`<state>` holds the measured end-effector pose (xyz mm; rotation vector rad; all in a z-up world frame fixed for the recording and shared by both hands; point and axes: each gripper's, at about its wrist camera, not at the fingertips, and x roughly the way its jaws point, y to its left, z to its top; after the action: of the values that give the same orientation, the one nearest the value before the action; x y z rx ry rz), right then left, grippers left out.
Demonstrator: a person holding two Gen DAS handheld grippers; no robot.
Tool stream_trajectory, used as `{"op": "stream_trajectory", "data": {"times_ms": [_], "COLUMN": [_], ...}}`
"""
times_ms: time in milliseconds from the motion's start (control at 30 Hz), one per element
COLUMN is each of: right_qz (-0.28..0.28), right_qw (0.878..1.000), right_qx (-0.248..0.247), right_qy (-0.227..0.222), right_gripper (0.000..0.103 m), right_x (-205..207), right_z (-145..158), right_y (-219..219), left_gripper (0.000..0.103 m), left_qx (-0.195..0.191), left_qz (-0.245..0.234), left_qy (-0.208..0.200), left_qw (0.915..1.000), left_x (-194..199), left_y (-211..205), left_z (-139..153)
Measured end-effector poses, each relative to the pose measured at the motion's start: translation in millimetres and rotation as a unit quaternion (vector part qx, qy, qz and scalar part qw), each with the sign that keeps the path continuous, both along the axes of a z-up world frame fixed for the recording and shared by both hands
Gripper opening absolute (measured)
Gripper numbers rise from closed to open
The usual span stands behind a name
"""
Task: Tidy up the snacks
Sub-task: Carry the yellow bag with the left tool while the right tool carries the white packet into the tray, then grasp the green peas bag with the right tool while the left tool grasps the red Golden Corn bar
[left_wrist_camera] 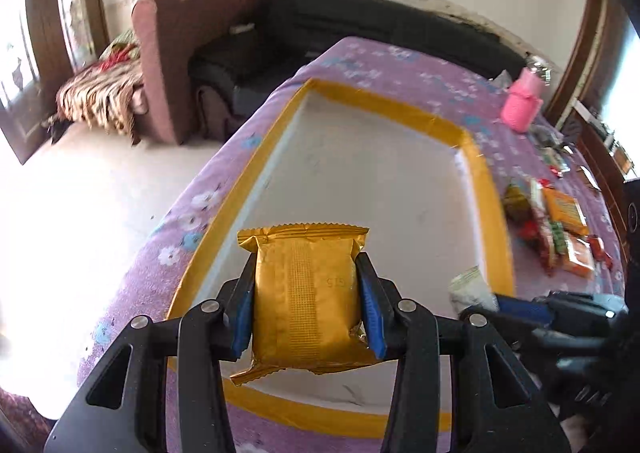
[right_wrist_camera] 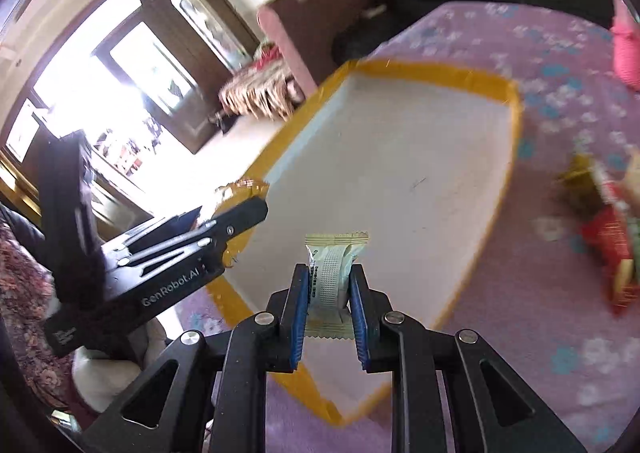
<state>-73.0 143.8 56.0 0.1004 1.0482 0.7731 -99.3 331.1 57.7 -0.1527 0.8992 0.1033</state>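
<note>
My left gripper (left_wrist_camera: pixel 306 281) is shut on a gold snack packet (left_wrist_camera: pixel 306 293) and holds it above the near end of a white tray (left_wrist_camera: pixel 360 173) with a yellow taped rim. My right gripper (right_wrist_camera: pixel 330 285) is shut on a small white snack packet (right_wrist_camera: pixel 332 273), also above the tray's near end (right_wrist_camera: pixel 400 173). The right gripper shows at the right edge of the left wrist view (left_wrist_camera: pixel 520 305), and the left gripper shows at the left of the right wrist view (right_wrist_camera: pixel 224 221). A heap of loose snack packets (left_wrist_camera: pixel 560 229) lies on the purple cloth to the right of the tray.
The tray rests on a table with a purple floral cloth (left_wrist_camera: pixel 380 65). A pink bottle (left_wrist_camera: pixel 522 103) stands at the far right. A dark sofa (left_wrist_camera: pixel 320 29) and a brown armchair (left_wrist_camera: pixel 172 53) stand beyond the table. The cloth's left edge drops to the floor (left_wrist_camera: pixel 100 193).
</note>
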Motion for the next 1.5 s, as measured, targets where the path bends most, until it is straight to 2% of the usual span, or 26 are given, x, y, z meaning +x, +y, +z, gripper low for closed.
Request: {"op": "stream_trajectory", "data": {"times_ms": [233,433,500,567,667,733,800,867,967,1067,1167,1200,1233,1267,1400,1500], "right_qz": [0.01,0.016,0.015,0.008,-0.035,-0.074,-0.123,-0.142,-0.133,-0.115,-0.118,-0.123,-0.128,-0.131,-0.142,-0.122], "right_qw": [1.0,1.0,1.0,0.999,0.997,0.993,0.988,0.985,0.985,0.982,0.978,0.979,0.98,0.981,0.988,0.989], "right_qx": [-0.026,-0.021,-0.014,0.001,0.01,-0.001,-0.022,-0.043,-0.084,-0.126,-0.143,-0.139,-0.136,-0.129,-0.059,0.005], "right_qy": [0.003,-0.005,-0.021,-0.038,-0.075,-0.09,-0.087,-0.084,-0.073,-0.083,-0.093,-0.086,-0.076,-0.054,0.033,0.084], "right_gripper": [0.021,0.028,0.03,0.034,0.042,0.047,0.047,0.047,0.047,0.047,0.044,0.034,0.008,0.001,0.001,0.008], "right_x": [1,-4,-6,-11,-10,-4,17,38,59,64,66,66,65,63,43,26], "right_z": [-19,-15,-5,9,27,31,28,20,1,-17,-26,-27,-30,-31,-43,-46], "right_y": [31,37,25,5,-49,-82,-122,-139,-133,-119,-114,-114,-118,-122,-141,-150], "left_gripper": [0.044,0.044,0.046,0.053,0.062,0.064,0.064,0.064,0.064,0.064,0.064,0.064,0.064,0.064,0.064,0.064], "left_qx": [-0.016,-0.031,-0.045,-0.062,-0.073,-0.082,-0.093,-0.104,-0.102,-0.094,-0.09,-0.088,-0.087,-0.088,-0.092,-0.096], "left_qz": [0.014,0.029,0.029,0.022,0.0,-0.02,-0.032,-0.05,-0.068,-0.071,-0.066,-0.063,-0.061,-0.059,-0.06,-0.063], "left_qy": [0.028,0.007,-0.01,-0.037,-0.072,-0.088,-0.092,-0.092,-0.089,-0.074,-0.067,-0.068,-0.069,-0.068,-0.064,-0.059], "left_qw": [0.9994,0.9991,0.9985,0.9971,0.9948,0.9926,0.9909,0.989,0.9885,0.9903,0.9915,0.9917,0.9919,0.992,0.992,0.9917], "left_x": [1,-15,-22,-33,-46,-55,-55,-57,-58,-54,-57,-59,-59,-59,-56,-55], "left_y": [7,13,12,5,-13,-28,-38,-51,-62,-67,-69,-70,-69,-68,-72,-77], "left_z": [-17,1,10,24,40,46,51,51,51,48,46,46,45,45,42,41]}}
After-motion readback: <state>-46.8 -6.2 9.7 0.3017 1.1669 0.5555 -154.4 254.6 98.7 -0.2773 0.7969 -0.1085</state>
